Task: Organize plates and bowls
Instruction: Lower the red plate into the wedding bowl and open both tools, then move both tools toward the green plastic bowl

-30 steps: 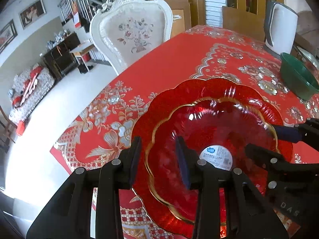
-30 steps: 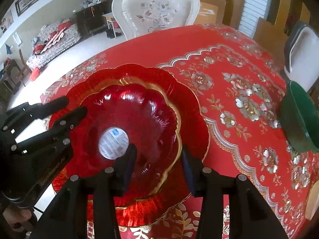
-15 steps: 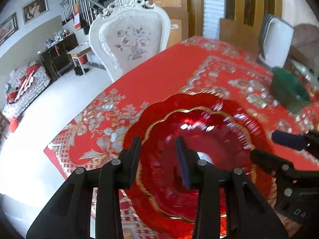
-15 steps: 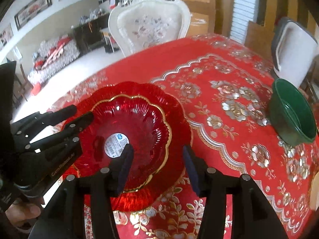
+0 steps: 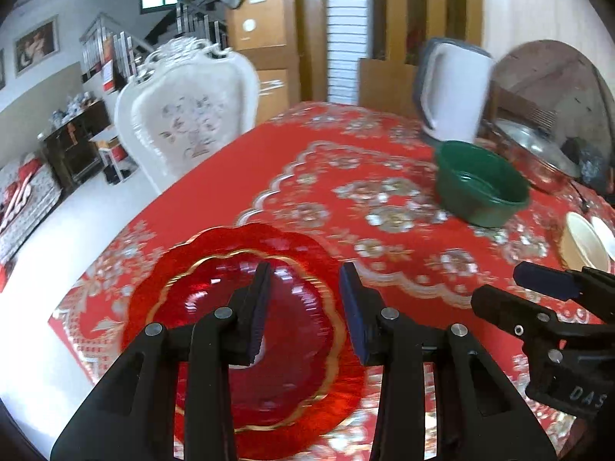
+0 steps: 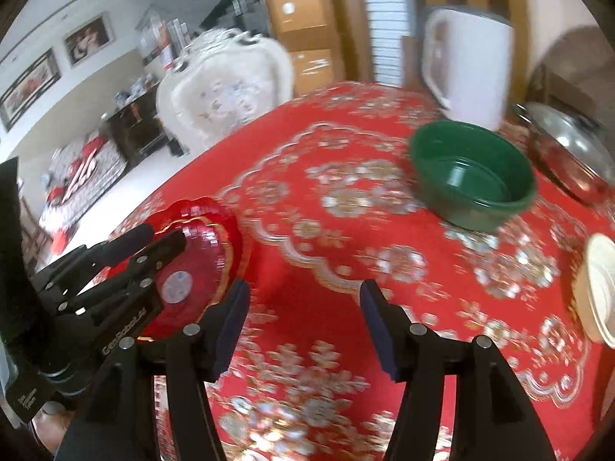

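Tabletop [image 5: 238, 176] draped in a red cloth with gold and silver flowers, carrying everything named here. White carved chair [image 5: 188, 123] pushed up against its far-left edge. White kettle [image 5: 453, 92] upright at the far side, just behind the green bowl [image 5: 480, 188]; green bowl taken as landmark, sitting upright and empty on the cloth, apart from the other dishes. Silver lid [image 5: 538, 146] just to the right of the green bowl, lying on something reddish too blurred to name. Red scalloped plate [image 5: 153, 280] well to the near left of the green bowl, flat on the cloth near the tabletop's edge, with a smaller gold-rimmed red dish [image 5: 300, 319] nested inside it and a round white sticker [image 6: 177, 288] at that dish's centre. White bowl [image 5: 584, 246] to the near right of the green bowl, with a second white rim showing just beside it.

Left tool [image 5: 305, 307] above the red dishes, fingers spread moderately apart, gripping nothing. Right tool [image 6: 303, 326] over bare cloth nearer than the green bowl, between the red plate and the white bowl, fingers spread wide, gripping nothing.
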A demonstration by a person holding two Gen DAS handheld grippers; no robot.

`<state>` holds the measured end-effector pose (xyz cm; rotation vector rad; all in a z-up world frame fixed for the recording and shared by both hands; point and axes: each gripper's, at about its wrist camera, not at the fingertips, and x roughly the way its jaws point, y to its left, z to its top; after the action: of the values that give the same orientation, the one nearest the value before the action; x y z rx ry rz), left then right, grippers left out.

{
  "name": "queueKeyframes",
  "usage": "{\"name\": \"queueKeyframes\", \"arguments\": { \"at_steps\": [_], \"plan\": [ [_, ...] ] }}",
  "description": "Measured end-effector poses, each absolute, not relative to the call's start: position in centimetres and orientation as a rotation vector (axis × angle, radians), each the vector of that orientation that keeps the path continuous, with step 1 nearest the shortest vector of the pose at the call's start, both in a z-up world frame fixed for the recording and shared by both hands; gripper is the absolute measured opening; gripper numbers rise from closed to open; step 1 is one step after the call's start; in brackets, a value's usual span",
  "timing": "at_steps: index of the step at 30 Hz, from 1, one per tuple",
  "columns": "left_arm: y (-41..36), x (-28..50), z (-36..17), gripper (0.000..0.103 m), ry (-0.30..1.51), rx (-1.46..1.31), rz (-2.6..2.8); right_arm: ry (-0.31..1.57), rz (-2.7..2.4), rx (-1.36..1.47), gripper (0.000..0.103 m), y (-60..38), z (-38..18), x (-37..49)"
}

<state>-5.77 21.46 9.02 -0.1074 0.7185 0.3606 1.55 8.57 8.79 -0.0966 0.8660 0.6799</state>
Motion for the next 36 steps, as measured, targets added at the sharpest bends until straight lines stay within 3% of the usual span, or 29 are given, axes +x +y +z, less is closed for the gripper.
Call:
{"name": "queueKeyframes", "arguments": {
  "at_steps": [18, 36],
  "plan": [
    [10.5, -0.1, 8.8, 0.036, 0.743, 0.002, 0.183, 0.887, 0.499, 0.052, 0.060, -3.4, 7.9, 4.8],
    [7.7, 4.9, 8.1, 0.036, 0.778, 0.065, 0.183, 0.916, 0.473, 0.065, 0.061, -6.4, 7.4, 9.3]
  ]
}}
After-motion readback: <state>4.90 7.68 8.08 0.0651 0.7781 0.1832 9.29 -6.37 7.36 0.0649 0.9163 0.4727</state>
